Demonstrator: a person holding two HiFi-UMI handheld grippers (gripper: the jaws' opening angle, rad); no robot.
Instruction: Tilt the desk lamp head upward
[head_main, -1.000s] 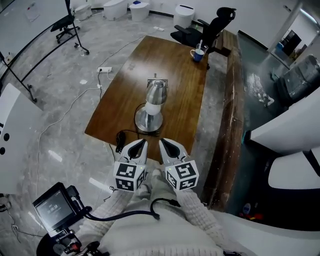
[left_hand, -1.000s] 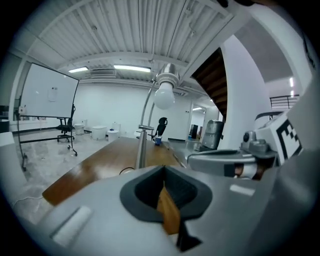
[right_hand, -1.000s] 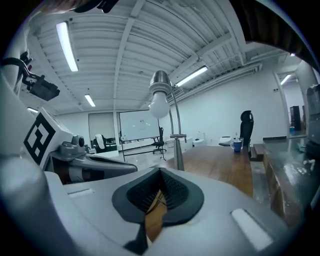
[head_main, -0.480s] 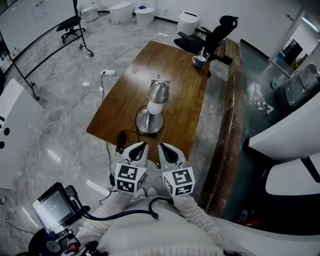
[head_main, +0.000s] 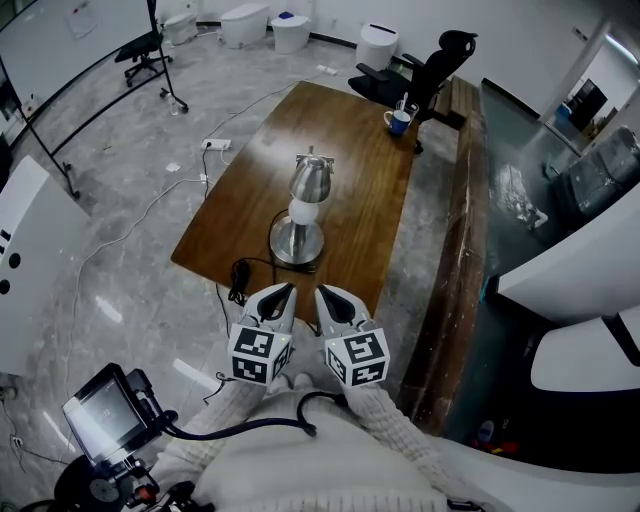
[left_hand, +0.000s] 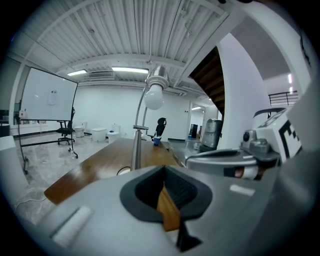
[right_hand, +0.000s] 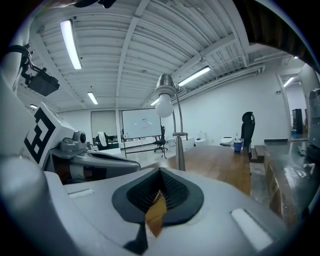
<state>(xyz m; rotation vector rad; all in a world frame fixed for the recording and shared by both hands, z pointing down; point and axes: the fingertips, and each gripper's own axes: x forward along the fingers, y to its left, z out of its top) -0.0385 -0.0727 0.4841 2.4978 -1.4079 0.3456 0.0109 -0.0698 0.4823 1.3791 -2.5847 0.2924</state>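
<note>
A chrome desk lamp (head_main: 303, 205) stands on the near half of the wooden table (head_main: 355, 170) on a round base (head_main: 295, 244). Its metal shade (head_main: 311, 177) faces down over a white bulb (head_main: 302, 211). In the left gripper view the bulb (left_hand: 154, 97) hangs under the shade beside the curved stem (left_hand: 136, 145). The right gripper view shows the shade (right_hand: 165, 81) and the bulb (right_hand: 163, 106) likewise. My left gripper (head_main: 283, 291) and right gripper (head_main: 324, 292) hover side by side at the table's near edge, short of the base. Both are shut and hold nothing.
A black cable with a plug (head_main: 238, 281) lies left of the lamp base. A blue mug (head_main: 397, 118) stands at the table's far end, by a black office chair (head_main: 420, 58). A long wooden bench (head_main: 463, 230) runs along the right side. A handheld device (head_main: 104, 416) sits at lower left.
The head view has shifted slightly, so the table and lamp sit a little differently in frame. Both grippers stay shut, side by side at the near table edge.
</note>
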